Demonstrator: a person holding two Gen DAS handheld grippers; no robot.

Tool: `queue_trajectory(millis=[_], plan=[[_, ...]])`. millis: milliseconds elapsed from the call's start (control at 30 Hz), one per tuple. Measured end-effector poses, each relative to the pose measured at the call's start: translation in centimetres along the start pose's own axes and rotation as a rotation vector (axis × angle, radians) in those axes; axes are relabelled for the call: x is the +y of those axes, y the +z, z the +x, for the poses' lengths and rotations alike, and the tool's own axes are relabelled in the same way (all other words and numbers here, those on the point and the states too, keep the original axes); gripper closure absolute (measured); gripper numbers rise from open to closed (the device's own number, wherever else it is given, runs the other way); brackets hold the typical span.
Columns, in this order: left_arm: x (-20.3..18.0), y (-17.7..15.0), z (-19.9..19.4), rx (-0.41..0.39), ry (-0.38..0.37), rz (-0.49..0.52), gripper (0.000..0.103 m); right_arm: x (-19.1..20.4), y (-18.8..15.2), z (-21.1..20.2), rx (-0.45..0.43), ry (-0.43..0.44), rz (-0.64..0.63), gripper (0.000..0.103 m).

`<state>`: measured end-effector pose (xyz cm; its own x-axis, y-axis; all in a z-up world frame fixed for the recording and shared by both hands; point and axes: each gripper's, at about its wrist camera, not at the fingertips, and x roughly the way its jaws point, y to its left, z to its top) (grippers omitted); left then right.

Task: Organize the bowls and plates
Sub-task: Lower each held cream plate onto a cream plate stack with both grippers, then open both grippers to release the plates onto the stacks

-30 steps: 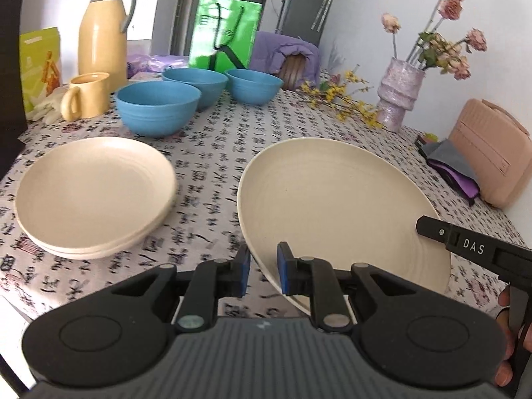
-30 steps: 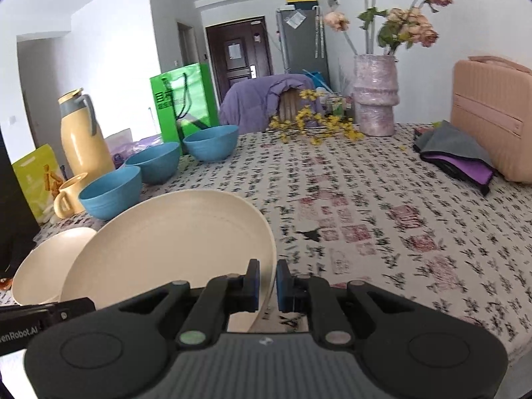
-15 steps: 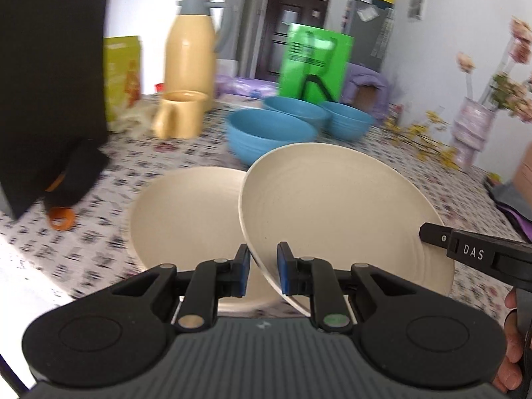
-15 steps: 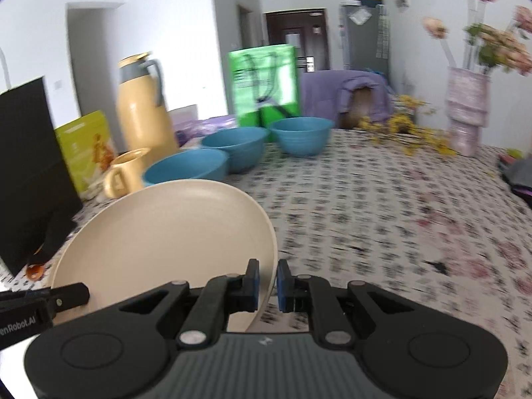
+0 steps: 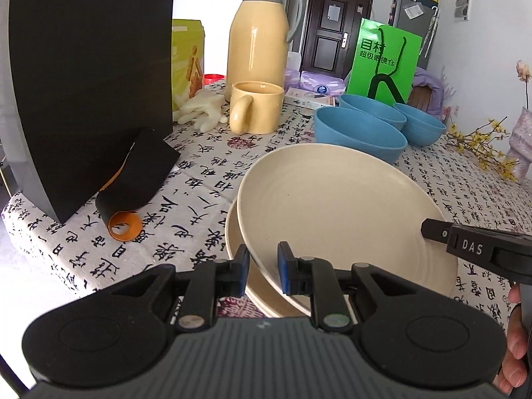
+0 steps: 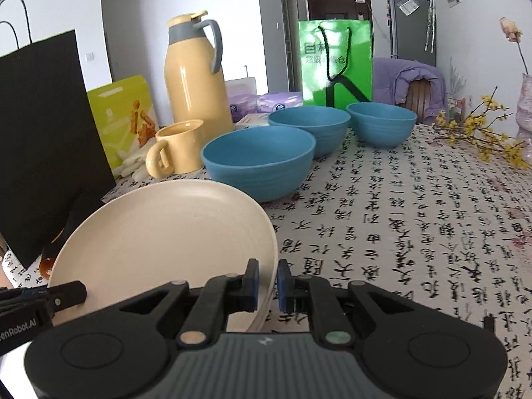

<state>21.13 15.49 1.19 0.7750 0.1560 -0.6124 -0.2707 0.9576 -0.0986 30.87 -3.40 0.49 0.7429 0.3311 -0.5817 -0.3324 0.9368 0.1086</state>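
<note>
My left gripper (image 5: 263, 266) clamped on near rim of cream plate (image 5: 335, 206); my right gripper (image 6: 268, 281) clamped on opposite rim. Plate held tilted, just above plate stack (image 5: 262, 294) on tablecloth (image 5: 199, 179). Beyond: three blue bowls (image 6: 259, 163), yellow mug (image 5: 254, 106), thermos (image 5: 259, 40). Black bag (image 5: 86, 76) at left.

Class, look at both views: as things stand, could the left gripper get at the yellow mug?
Probably not yet: the left gripper is shut on the held plate, shared with the right gripper. The path to the mug looks open.
</note>
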Motion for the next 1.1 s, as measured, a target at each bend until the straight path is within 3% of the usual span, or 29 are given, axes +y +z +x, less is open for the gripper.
queue_trajectory(millis=[333,500,600,833,1100], plan=[[-0.3,-0.1,0.3,-0.013,0.011,0.031,0.084,1.2,-0.7,0.8,-0.005,-0.038,-0.071,0.085],[-0.1,0.0,0.1,-0.015,-0.001,0.021,0.077,1.4,-1.2,1.0,0.000,-0.035,-0.089,0.081],[0.0,0.1,-0.3,-0.030,0.027,0.026,0.066,1.5,-1.3,0.8,-0.005,-0.019,-0.090,0.081],[0.5,0.1,-1.4,-0.047,0.022,0.019,0.066,1.5,-1.1,-0.6,-0.029,-0.006,-0.090,0.081],[-0.7,-0.5,-4.1,-0.088,-0.024,0.051,0.060,0.3,-1.2,-4.8,-0.072,0.013,-0.077,0.062]])
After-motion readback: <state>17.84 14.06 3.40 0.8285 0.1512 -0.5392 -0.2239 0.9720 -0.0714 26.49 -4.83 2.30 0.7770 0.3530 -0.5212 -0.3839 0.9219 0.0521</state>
